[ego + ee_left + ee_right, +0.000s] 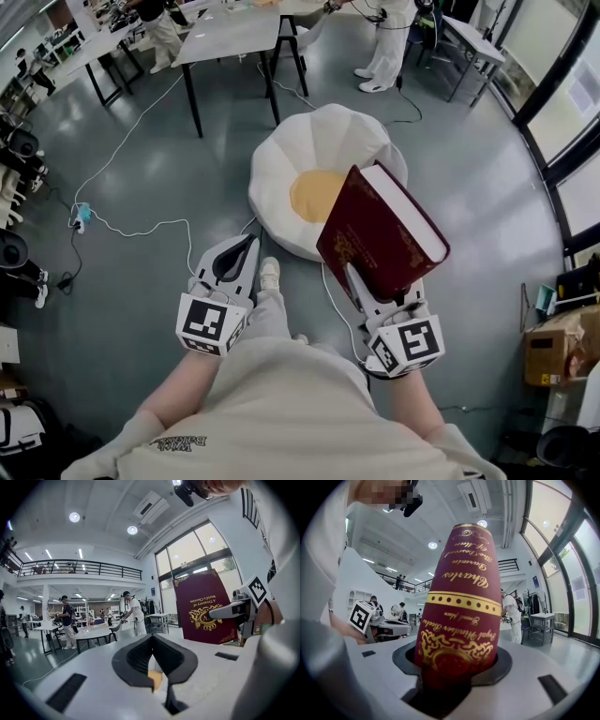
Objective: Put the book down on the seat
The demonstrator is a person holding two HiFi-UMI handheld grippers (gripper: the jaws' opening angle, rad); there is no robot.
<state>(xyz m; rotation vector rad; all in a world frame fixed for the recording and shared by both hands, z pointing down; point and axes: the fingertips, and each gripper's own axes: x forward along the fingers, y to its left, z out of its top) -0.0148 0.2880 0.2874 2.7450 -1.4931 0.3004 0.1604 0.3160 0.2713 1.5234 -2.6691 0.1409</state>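
You held the right gripper with its jaws clamped on the lower end of the book, one on each cover. The right gripper view showed the dark red spine with gold lettering rising from between the pads. The book was a thick hardback with a maroon cover and white page edges. It was carried in the air, tilted up and away from you, and was not resting on anything. In the head view it overlapped the near right edge of the seat, a round white floor cushion with a yellow centre that lay on the grey floor directly ahead of you. You held the left gripper beside the right one, to the left of the book and apart from it. Its jaws were pressed together at the tips and nothing was between them. The left gripper view showed only a patch of the yellow cushion centre through the small gap below the tips. A white cable trailed across the floor to the left of the seat. Grey tables stood beyond the seat, with people standing around them.
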